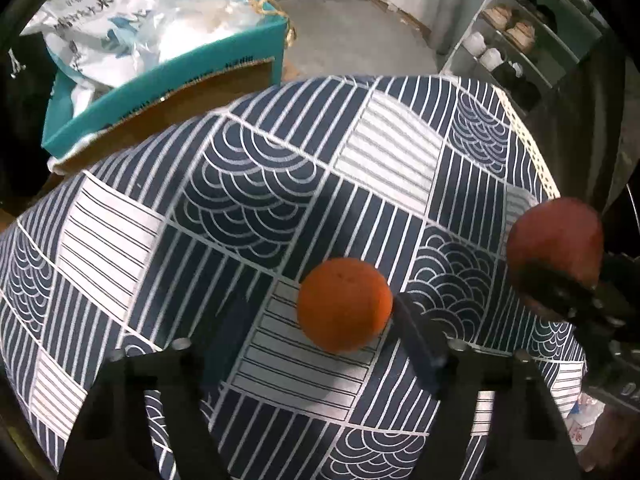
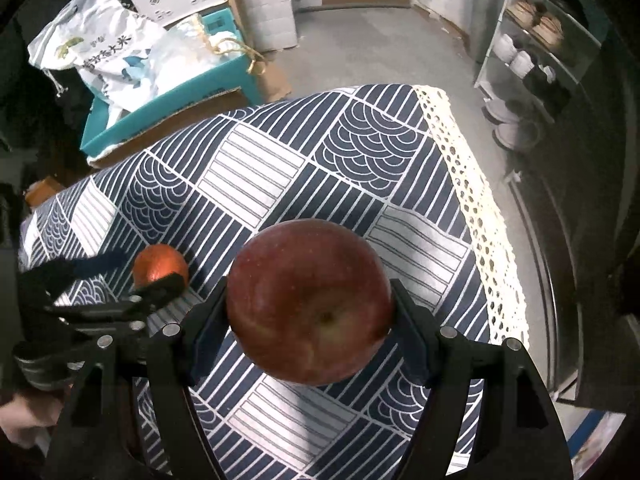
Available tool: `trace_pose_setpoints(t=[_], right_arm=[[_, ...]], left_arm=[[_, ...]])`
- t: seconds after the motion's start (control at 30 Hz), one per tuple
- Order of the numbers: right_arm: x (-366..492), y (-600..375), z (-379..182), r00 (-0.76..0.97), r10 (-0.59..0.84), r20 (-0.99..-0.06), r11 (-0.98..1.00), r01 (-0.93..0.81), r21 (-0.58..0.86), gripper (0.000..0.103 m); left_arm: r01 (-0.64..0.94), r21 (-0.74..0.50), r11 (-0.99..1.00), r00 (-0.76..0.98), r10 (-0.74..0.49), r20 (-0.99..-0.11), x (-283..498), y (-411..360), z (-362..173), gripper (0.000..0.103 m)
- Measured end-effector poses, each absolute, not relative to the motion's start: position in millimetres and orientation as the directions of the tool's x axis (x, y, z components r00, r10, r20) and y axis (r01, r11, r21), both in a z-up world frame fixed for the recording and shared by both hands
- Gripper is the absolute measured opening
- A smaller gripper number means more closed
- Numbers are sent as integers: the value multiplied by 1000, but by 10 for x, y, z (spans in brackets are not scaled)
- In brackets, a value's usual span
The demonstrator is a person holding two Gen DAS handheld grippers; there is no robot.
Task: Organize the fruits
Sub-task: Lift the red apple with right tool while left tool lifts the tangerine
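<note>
An orange (image 1: pixel 344 304) lies on the blue and white patterned tablecloth (image 1: pixel 248 184). My left gripper (image 1: pixel 320 328) is open around it: the right finger touches the orange's side, the left finger stands apart. The orange also shows in the right wrist view (image 2: pixel 160 264), between the left gripper's fingers (image 2: pixel 160 284). My right gripper (image 2: pixel 310 312) is shut on a red apple (image 2: pixel 310 300) and holds it above the cloth. The apple also shows at the right edge of the left wrist view (image 1: pixel 556 240).
The table's lace-trimmed right edge (image 2: pixel 472 200) drops to a grey floor. A teal box (image 1: pixel 160 80) with white bags stands behind the table's far left. A shoe rack (image 2: pixel 532 56) stands at the far right.
</note>
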State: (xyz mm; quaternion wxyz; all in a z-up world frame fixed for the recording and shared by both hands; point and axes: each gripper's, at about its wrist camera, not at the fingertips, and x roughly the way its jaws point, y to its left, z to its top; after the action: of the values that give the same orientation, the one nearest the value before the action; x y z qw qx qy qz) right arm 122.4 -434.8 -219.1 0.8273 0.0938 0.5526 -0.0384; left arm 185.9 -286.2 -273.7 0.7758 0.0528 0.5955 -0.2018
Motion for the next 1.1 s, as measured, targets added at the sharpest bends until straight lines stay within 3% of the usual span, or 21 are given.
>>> trace_pose_setpoints(t=[0.2, 0.63, 1.1], right_arm=[[1231, -4308, -2166, 395, 42, -918, 983, 150, 110, 75], [1201, -4228, -2057, 416, 27, -909, 990, 113, 81, 75], [1140, -3970, -1686, 494, 40, -869, 997, 34, 65, 75]], left_arm=[[394, -208, 895, 190, -301, -934, 1821, -2906, -2706, 47], [414, -156, 897, 259, -280, -924, 1704, -2819, -2503, 46], [417, -111, 902, 406, -295, -865, 1512, -2381, -1835, 45]])
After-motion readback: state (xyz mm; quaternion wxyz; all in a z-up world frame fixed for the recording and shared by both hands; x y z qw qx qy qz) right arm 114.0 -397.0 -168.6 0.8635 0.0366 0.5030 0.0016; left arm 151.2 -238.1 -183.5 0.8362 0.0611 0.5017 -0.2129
